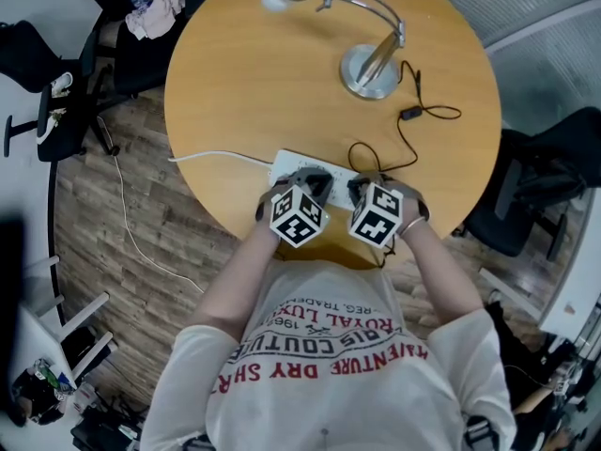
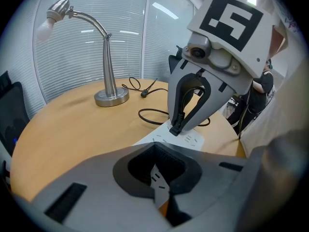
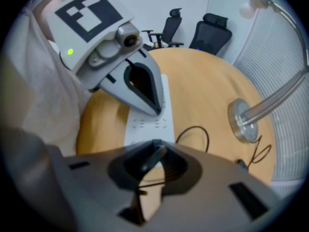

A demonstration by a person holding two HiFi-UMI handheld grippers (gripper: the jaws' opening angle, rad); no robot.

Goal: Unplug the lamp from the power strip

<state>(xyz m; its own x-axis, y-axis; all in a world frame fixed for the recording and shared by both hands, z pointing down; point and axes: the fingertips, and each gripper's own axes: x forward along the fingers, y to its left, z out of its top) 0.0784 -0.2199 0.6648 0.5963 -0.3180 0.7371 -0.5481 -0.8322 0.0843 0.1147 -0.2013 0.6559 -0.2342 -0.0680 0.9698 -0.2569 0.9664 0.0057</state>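
Lamp [image 1: 368, 71], one only, stands upright on its round metal base on the far half of one round wooden table [image 1: 235, 83]. Its curved neck arches left in the head view, and the bulb head is near the far edge. One white power strip [image 1: 289, 163] lies at the near edge, long axis running left to right. Left gripper [image 1: 315, 184] has its fingers closed together, empty, tips pressed on the strip. Right gripper [image 1: 364, 188], just beside it, is pinched onto one black plug [image 2: 176, 128] seated in the strip. One thin black cord [image 1: 402, 139] winds back to the lamp.
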